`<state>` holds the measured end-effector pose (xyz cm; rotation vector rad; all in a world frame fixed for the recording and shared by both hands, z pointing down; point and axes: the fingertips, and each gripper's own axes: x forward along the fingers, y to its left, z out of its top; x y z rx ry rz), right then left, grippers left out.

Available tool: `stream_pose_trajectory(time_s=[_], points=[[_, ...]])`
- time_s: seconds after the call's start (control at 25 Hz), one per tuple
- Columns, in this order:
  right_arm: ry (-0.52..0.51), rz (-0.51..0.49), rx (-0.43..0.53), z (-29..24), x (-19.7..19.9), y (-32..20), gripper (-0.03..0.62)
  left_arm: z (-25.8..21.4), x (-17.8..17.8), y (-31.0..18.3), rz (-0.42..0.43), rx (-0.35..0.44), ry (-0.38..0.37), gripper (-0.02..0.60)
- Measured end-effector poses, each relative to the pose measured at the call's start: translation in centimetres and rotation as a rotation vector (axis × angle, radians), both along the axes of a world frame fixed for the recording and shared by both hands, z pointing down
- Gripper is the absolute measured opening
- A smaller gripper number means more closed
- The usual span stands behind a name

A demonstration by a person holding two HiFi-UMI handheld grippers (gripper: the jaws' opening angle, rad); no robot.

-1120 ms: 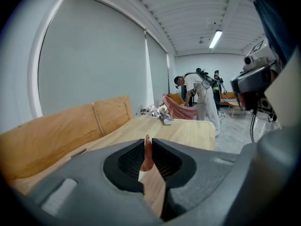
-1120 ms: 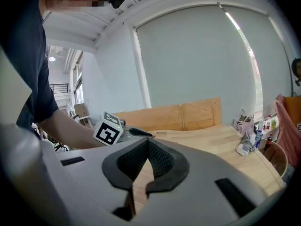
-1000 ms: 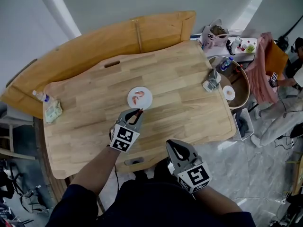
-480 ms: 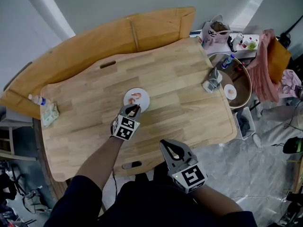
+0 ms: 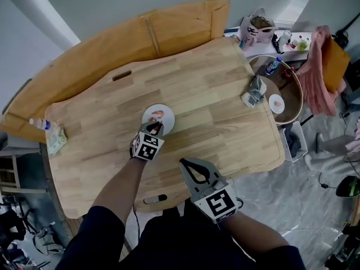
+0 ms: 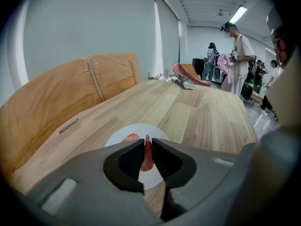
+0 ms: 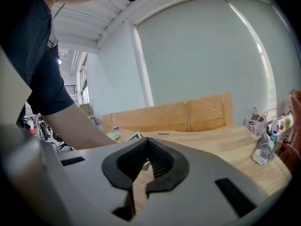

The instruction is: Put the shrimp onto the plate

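Left gripper jaws nearly closed, pinching a shrimp above the plate's 6 o'clock edge. Second shrimp lies on the plate. Right gripper closed, empty, at 5 o'clock of the left.

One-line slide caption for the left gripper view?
Left gripper clamps a shrimp between its jaws at the plate, where another shrimp already lies.
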<state>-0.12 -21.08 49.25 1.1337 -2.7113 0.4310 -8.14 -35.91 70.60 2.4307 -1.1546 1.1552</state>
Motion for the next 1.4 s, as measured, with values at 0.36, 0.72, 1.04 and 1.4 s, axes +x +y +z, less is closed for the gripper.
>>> stream_pose_trajectory(time_s=[0.36,0.72,1.04,1.4], points=[[-0.022,-0.006,-0.019,1.3,0.2,-1.9,0.009,2.8,0.6,-1.2,0.021,-0.051,-0.083,0.054],[-0.048,-0.021,-0.016,1.2,0.6,-3.0,0.009,4.3,1.1,-1.8,0.03,-0.085,-0.131,0.055],[-0.061,-0.052,0.01,0.7,0.3,-3.1,0.009,4.9,0.9,-2.2,0.017,-0.101,-0.154,0.055],[-0.053,-0.077,0.023,0.8,0.3,-2.3,0.009,4.5,1.4,-2.4,0.016,-0.095,-0.142,0.081]])
